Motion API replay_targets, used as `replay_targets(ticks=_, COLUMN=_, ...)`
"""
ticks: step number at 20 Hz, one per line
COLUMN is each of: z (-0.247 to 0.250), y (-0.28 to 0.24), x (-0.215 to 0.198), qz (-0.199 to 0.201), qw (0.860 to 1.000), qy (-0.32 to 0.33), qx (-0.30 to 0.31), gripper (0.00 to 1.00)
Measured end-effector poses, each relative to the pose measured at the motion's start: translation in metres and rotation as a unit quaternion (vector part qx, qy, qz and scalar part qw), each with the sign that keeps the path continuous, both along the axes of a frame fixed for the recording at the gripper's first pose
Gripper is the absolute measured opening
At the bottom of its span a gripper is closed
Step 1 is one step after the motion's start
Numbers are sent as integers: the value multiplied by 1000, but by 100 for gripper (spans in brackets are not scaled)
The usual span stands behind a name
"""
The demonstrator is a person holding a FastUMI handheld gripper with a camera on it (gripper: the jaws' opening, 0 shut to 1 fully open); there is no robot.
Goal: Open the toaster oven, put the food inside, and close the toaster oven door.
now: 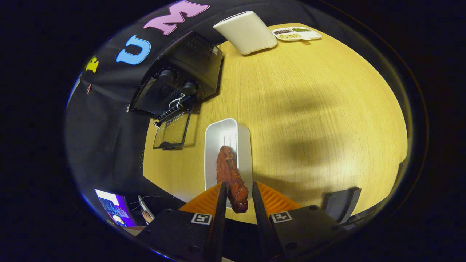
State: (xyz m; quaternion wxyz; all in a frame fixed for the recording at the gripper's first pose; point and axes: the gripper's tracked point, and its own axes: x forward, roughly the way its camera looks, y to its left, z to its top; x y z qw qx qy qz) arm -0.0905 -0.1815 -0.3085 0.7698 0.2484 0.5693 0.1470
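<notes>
gripper [238,194] seemingly clenched on meat piece [231,178] | above white tray [214,145] | toaster oven [185,78] door open

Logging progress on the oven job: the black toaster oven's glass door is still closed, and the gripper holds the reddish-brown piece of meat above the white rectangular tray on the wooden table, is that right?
Not quite. In the gripper view the black toaster oven has its glass door swung open, down toward the wooden table. The rest holds: the gripper holds the reddish-brown piece of meat between both fingers, above the white rectangular tray.
</notes>
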Motion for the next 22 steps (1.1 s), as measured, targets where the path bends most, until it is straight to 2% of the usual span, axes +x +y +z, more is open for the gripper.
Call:
replay_targets(ticks=1, z=1, y=1, x=0, qz=-2, qw=1000, qy=0, qx=3, gripper=44)
replay_targets(ticks=3, z=-5, y=4, x=-1, qz=-5, qw=1000, qy=19, qx=6, gripper=28)
replay_targets(ticks=4, z=2, y=2, x=-2, qz=-4, qw=1000, qy=20, qx=10, gripper=28)
replay_targets(ticks=6, z=2, y=4, x=0, qz=-1, qw=1000, qy=12, qx=10, gripper=21)
replay_targets(ticks=13, z=21, y=-1, x=7, qz=-9, qw=1000, qy=-17, qx=0, gripper=13)
replay_targets(ticks=17, z=49, y=-1, x=10, qz=-19, qw=999, qy=-47, qx=-19, gripper=13)
replay_targets(ticks=22, z=99, y=46, x=11, qz=-68, qw=994, qy=-86, qx=-27, gripper=13)
